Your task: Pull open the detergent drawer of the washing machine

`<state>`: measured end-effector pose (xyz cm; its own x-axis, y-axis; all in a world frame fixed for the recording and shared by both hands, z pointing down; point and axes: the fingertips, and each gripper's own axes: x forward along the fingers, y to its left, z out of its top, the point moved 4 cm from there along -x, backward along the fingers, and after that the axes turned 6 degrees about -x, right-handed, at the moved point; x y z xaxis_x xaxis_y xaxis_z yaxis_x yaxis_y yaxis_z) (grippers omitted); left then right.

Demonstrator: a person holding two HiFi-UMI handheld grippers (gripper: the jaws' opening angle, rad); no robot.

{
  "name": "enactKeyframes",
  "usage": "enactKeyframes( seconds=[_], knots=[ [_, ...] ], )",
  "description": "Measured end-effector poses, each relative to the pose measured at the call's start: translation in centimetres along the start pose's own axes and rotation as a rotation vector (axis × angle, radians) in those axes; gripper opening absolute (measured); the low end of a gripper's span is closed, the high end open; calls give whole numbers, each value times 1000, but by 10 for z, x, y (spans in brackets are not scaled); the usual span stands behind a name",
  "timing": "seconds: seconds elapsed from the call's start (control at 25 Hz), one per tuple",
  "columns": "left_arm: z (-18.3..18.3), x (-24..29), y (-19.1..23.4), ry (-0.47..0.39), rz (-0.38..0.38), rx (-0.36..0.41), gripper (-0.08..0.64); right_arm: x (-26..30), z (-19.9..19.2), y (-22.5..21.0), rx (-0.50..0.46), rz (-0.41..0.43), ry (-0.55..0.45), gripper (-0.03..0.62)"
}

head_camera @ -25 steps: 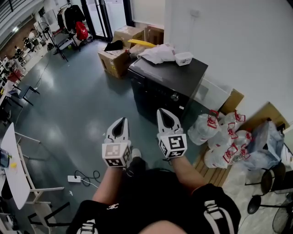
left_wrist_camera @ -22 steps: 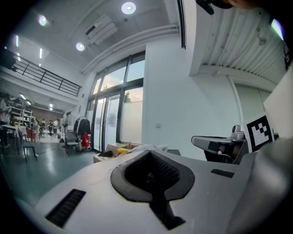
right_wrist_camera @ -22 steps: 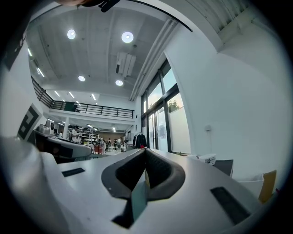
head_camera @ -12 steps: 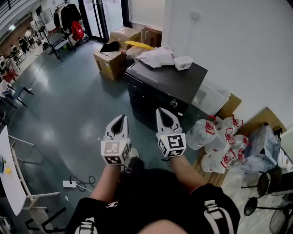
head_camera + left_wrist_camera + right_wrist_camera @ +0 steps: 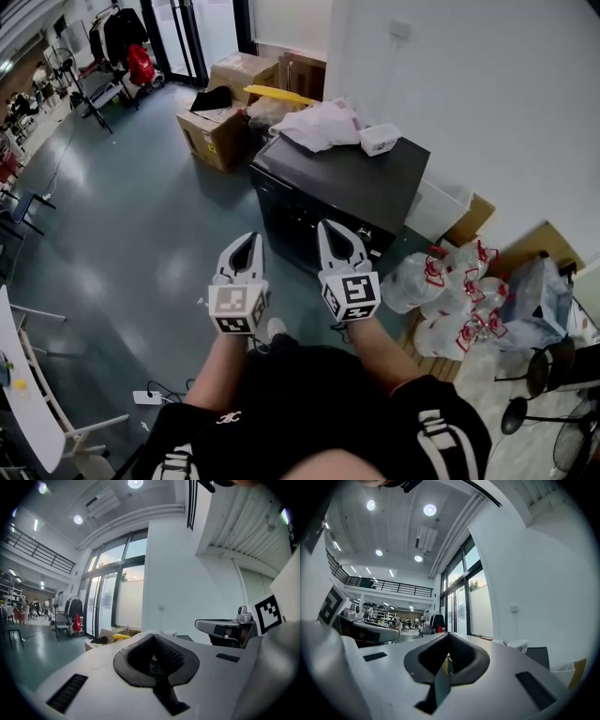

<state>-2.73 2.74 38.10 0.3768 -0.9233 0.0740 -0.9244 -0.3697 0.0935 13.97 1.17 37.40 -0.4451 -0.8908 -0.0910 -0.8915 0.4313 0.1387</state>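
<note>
Black metal is being shown as the body of the washing machine, which is being placed directly ahead of both grippers and is not being touched by either. Its detergent drawer is being presented on the dark front panel beyond the gripper tips, though its outline cannot be told there.

The left gripper is being held level with its jaws clenched together, and nothing is being grasped between them. The right gripper is being held just beside it, pointed the same way, with its jaws likewise closed on nothing.

Farther ahead of the right gripper, on the machine's top, a crumpled white plastic bag and a small white box are being carried. Ahead of the left gripper and beyond the machine, cardboard boxes are being stacked on the grey-green floor. To the right of the right gripper, tied clear bags with red handles are being piled against the white wall.
</note>
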Motion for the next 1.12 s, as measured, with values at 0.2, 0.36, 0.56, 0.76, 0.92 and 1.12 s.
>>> enactKeyframes(
  seconds=[0.2,0.36,0.56,0.76,0.92,1.12],
  knots=[
    [3,44,41,28,-25,-5,2,57,-6,-4,4,-22,24,0],
    [8,80,76,35,-42,-16,2,101,-9,-5,-7,-31,35,0],
    [7,127,117,47,-87,-12,2,155,-19,-11,-22,-70,55,0],
    [11,165,144,44,-131,7,2,193,-27,-19,-14,-107,62,0],
    [7,191,160,61,-129,-16,2,213,-30,-23,-30,-93,72,0],
    [0,215,173,69,-123,-19,2,238,-30,-38,-41,-94,62,0]
  ],
)
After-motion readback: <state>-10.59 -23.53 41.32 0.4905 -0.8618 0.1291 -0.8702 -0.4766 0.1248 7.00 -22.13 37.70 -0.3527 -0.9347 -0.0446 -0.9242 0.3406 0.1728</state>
